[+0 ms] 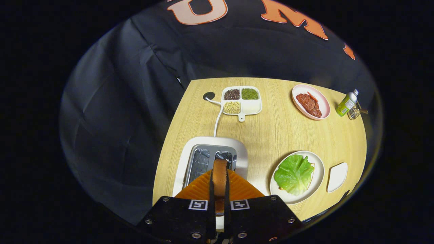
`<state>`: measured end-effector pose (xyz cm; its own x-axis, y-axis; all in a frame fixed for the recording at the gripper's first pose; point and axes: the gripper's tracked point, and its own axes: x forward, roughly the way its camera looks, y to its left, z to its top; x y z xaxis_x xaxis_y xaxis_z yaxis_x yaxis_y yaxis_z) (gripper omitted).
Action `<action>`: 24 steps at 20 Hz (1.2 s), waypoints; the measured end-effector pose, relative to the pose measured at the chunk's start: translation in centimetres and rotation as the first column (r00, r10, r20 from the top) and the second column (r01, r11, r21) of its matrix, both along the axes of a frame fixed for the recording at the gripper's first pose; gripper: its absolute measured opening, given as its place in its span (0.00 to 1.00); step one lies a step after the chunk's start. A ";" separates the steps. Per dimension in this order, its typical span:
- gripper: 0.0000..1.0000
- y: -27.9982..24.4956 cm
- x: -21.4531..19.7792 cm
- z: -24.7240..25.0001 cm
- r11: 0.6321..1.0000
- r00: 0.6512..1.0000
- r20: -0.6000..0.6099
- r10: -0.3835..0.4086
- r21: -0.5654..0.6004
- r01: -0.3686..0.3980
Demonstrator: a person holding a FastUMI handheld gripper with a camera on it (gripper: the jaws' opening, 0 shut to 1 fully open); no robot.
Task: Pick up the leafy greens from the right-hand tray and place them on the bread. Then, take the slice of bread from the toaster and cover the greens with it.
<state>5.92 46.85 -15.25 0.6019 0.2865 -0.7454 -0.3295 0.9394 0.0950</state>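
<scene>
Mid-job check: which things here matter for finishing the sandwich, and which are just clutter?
Job:
- gripper, shut on the bread slice above the toaster
- greens lying on bread on the plate
- small white tray, right of the plate

Clutter:
- divided dish of beans
- pink plate with meat
- bottle
- cable

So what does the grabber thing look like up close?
The hand-held gripper has a black body dotted with silver screws and two small black-and-white square markers, one beside each finger. Its two fingers are thin and flat, backed by ribbed wedge-shaped pieces that fan outward.
</scene>
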 end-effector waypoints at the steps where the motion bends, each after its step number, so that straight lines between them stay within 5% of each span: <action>1: 0.09 -0.1 0.1 0.7 1.000 1.000 0.013 0.001 0.008 -0.001; 15: 0.08 -6.2 0.1 8.2 0.985 0.992 0.123 -0.031 0.174 0.009; 24: 0.08 -13.5 1.2 4.7 0.987 0.995 0.078 -0.060 0.156 0.047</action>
<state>7.16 33.37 -10.58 0.6772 0.3596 -0.6420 -0.2918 0.9321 0.2144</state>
